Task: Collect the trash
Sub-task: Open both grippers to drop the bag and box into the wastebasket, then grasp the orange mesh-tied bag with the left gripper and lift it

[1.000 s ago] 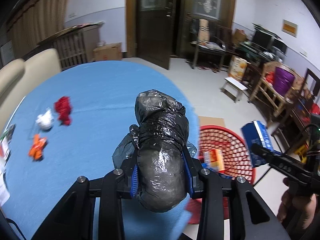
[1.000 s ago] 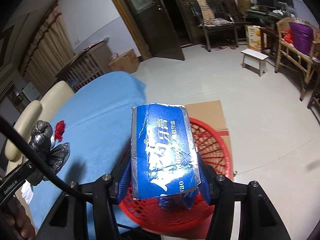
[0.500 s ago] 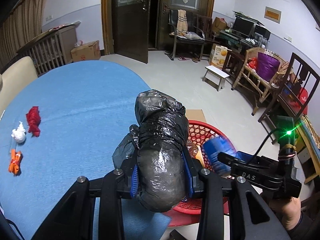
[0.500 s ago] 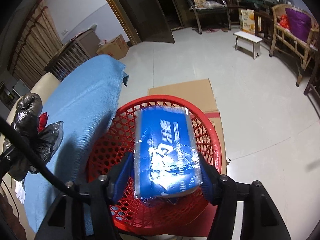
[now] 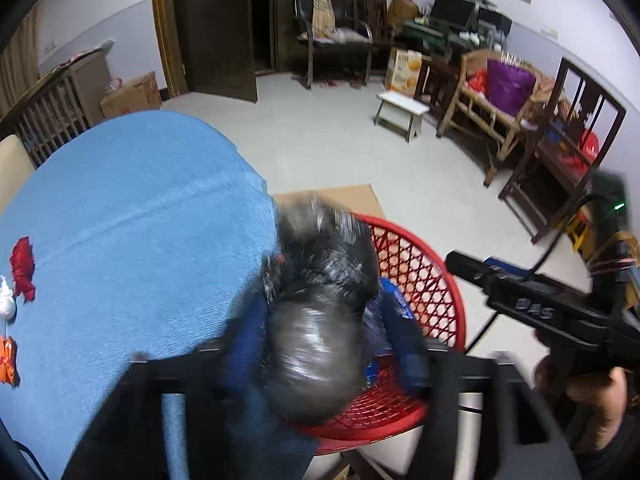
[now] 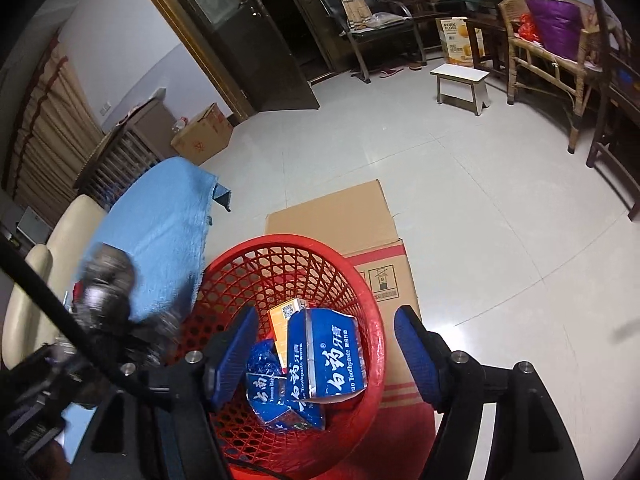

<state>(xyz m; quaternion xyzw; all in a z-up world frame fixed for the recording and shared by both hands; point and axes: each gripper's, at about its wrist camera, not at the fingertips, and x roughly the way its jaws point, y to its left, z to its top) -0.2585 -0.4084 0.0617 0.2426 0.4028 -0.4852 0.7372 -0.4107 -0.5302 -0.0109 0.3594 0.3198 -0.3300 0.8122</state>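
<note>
- Release step: left hand-held gripper (image 5: 324, 344) jaws opening, black bag (image 5: 320, 320) loose between them, above red basket (image 5: 424, 280).
- Right hand-held gripper (image 6: 320, 356) opening, empty; toothpaste box (image 6: 324, 356) in basket.
- Next: scraps (image 5: 22, 264) at nine o'clock on tabletop (image 5: 128, 216).

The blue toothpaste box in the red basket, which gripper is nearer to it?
Right. The right gripper hangs open directly above the toothpaste box in the basket; the left gripper, opening around a black bag, is beside the rim.
</note>
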